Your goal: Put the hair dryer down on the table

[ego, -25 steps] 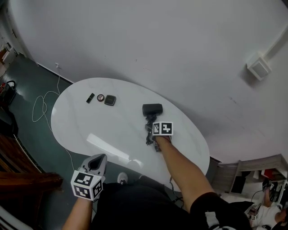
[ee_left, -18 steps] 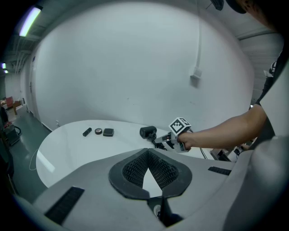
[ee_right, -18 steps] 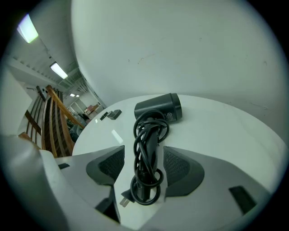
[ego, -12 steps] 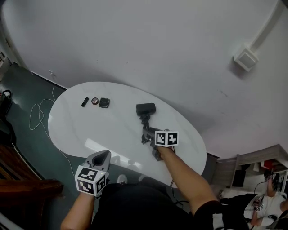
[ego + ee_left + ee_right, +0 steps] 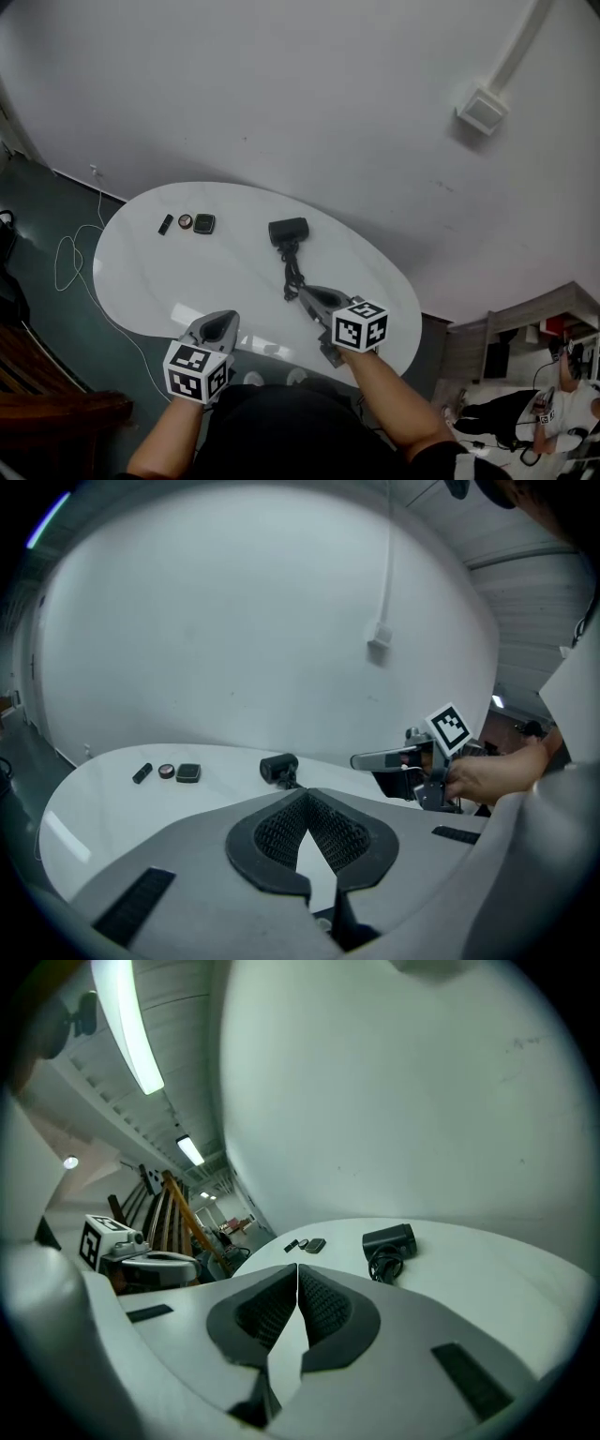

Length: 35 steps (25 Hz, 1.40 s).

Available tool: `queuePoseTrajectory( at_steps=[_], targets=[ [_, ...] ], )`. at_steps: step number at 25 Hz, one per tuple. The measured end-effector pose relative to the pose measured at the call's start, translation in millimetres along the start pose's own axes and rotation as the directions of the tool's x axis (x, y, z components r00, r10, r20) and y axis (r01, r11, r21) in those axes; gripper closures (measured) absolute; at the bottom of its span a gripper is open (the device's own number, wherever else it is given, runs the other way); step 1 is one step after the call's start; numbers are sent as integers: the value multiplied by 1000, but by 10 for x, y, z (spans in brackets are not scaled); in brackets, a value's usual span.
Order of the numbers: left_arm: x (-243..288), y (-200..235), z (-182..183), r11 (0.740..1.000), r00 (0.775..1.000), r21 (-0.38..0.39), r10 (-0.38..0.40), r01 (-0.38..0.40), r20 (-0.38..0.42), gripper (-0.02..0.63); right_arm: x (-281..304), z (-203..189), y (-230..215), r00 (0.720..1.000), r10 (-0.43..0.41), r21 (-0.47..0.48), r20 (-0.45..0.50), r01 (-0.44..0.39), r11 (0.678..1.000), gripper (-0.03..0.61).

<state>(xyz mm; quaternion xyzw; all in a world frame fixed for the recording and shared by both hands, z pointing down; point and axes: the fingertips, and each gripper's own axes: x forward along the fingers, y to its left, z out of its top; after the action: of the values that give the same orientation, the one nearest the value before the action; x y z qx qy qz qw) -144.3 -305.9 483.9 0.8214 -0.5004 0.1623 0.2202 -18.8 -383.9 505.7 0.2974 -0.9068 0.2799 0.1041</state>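
Black hair dryer (image 5: 288, 231) lies flat (cord bunched alongside).

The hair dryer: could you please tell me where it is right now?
In the head view, the hair dryer lies on the white table, right of three small dark items and beyond the right hand-held gripper.

the hair dryer (image 5: 288, 231) lies on the table (image 5: 141, 277) toward its far side, its cord (image 5: 290, 274) trailing nearward. well to its left, three small items (image 5: 185, 222) sit in a row.
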Motion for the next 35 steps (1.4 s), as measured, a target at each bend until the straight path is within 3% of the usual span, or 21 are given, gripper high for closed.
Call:
queuePoseTrajectory(
  at_steps=[5, 10, 22, 35],
  targets=[
    [105, -155, 96, 998, 999, 24, -50, 50, 10, 603, -361, 110, 204, 998, -9, -71, 57, 13, 997, 569],
    [172, -348, 172, 993, 994, 47, -106, 106, 6, 603, -658, 65, 182, 993, -83, -100, 80, 91, 991, 569],
    [227, -502, 122, 986, 989, 79, -146, 147, -17, 603, -1118, -199, 21, 982, -164, -33, 99, 168, 985, 569],
    [240, -546, 115, 984, 989, 94, -148, 150, -24, 603, -1243, -299, -43, 975, -192, 4, 110, 193, 981, 569]
  ],
)
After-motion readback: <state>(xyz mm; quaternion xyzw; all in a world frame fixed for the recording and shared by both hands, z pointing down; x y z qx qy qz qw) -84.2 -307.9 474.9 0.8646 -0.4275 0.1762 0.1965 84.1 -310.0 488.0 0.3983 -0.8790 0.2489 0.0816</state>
